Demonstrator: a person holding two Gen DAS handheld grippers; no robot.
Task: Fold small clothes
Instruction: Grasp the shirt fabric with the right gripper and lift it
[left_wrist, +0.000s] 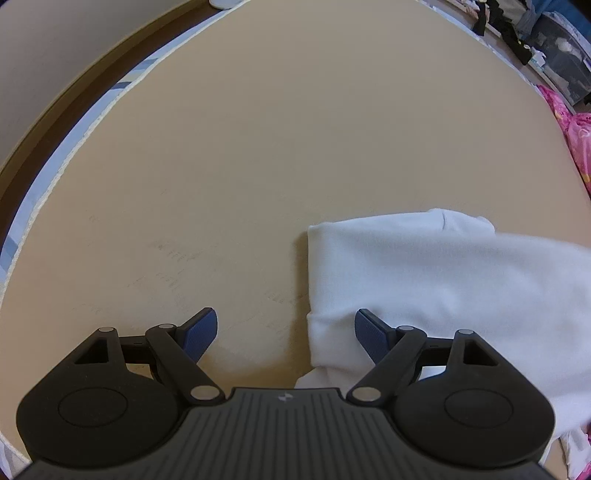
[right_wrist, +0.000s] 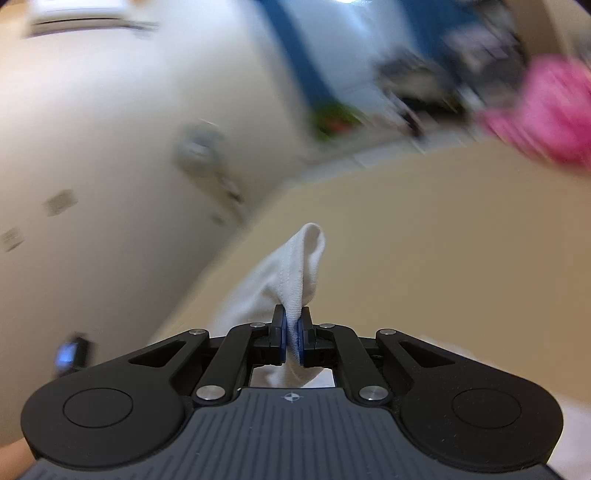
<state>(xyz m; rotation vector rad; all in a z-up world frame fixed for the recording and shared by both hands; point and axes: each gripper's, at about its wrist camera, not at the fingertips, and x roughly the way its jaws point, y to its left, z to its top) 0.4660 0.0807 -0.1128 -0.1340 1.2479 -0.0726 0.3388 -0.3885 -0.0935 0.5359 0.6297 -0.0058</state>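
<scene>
White cloth (left_wrist: 424, 280), a small garment, lies folded on the tan bench (left_wrist: 258, 147), ahead of the left tongs (left_wrist: 286, 332) and off to their right. Its straight left edge runs away from the tongs, and its near corner sits between the two blue pads. The right pad (left_wrist: 369, 334) rests over the cloth, while the left pad (left_wrist: 201, 332) stands over bare bench. The left tongs stand wide apart, pointing steeply down, and clamp nothing.

The right tongs (right_wrist: 291, 332) are pressed together on a hemmed edge of the same white cloth (right_wrist: 295, 269). That pinched edge stands up as a small peak just beyond the pads, and the rest of the cloth trails down and back to the left beneath the tongs.

Beyond the right tongs the tan bench (right_wrist: 443, 240) stretches away, and everything farther off is smeared by blur. A pink fabric heap (right_wrist: 546, 110) shows at the far right of them. The left wrist view shows pink fabric (left_wrist: 576, 136) at the bench's right rim, with dark clutter (left_wrist: 517, 33) beyond it.
</scene>
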